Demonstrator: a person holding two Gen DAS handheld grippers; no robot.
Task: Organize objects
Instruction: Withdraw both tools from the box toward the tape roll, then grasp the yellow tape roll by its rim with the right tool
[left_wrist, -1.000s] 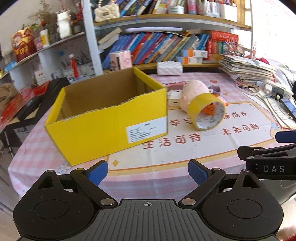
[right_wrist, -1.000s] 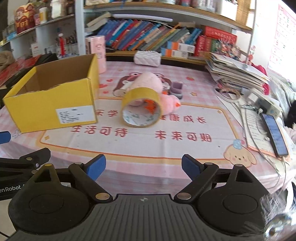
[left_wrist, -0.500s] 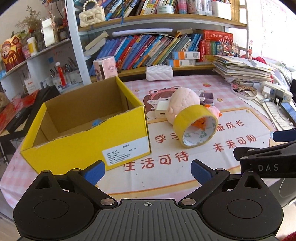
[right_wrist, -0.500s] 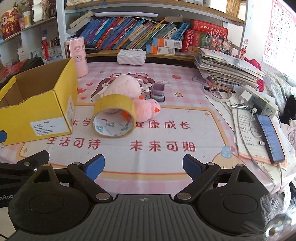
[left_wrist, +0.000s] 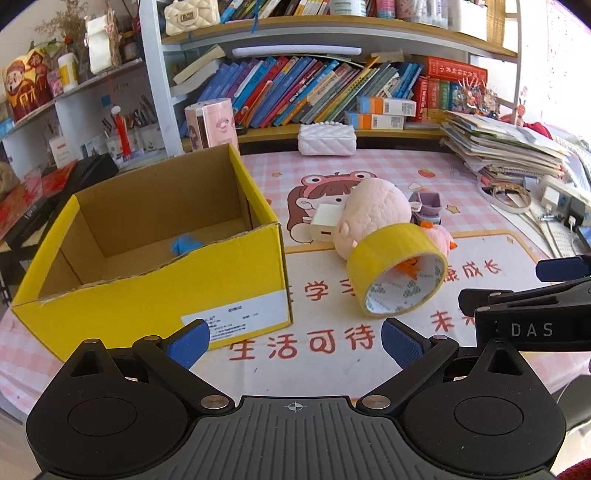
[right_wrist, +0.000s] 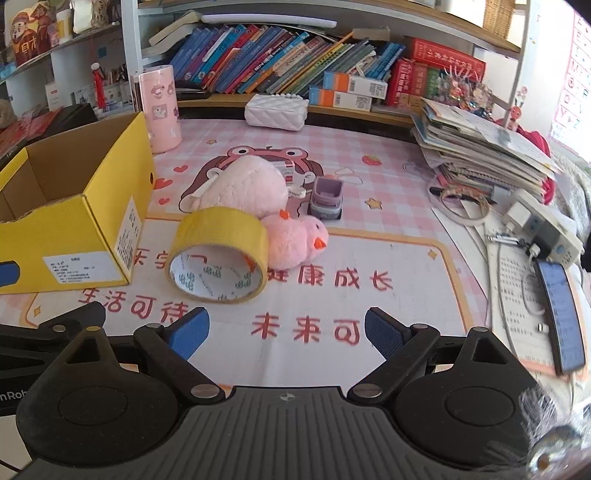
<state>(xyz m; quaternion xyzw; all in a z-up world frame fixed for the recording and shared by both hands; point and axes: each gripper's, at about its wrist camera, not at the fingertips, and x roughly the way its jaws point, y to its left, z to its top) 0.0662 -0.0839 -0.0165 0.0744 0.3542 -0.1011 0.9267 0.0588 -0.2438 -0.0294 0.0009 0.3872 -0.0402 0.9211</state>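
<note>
Both grippers had advanced over the table since the earlier views, so that the yellow cardboard box (left_wrist: 155, 291) and the tape roll (left_wrist: 397, 273) appeared larger and nearer. Left gripper (left_wrist: 293, 341): jaws spread wide, nothing between them. Right gripper (right_wrist: 284, 332): jaws likewise released and empty. The step in hand appeared to be the approach to a first pick. The tape roll lay on its side on the printed mat (right_wrist: 369, 291), just right of the box and touching a pink plush chick (right_wrist: 295, 242); a larger pink plush toy (right_wrist: 247, 186), a small grey toy truck (right_wrist: 327, 199) and a white charger block (left_wrist: 325, 223) lay close behind. The box was corrugated, open-topped, with a torn front edge and a small blue item (left_wrist: 184, 243) inside. The roll was a smooth, rigid ring; the plush was soft and yielding. A next move would probably call for closing across the roll's wall and lifting it clear of the chick.
</note>
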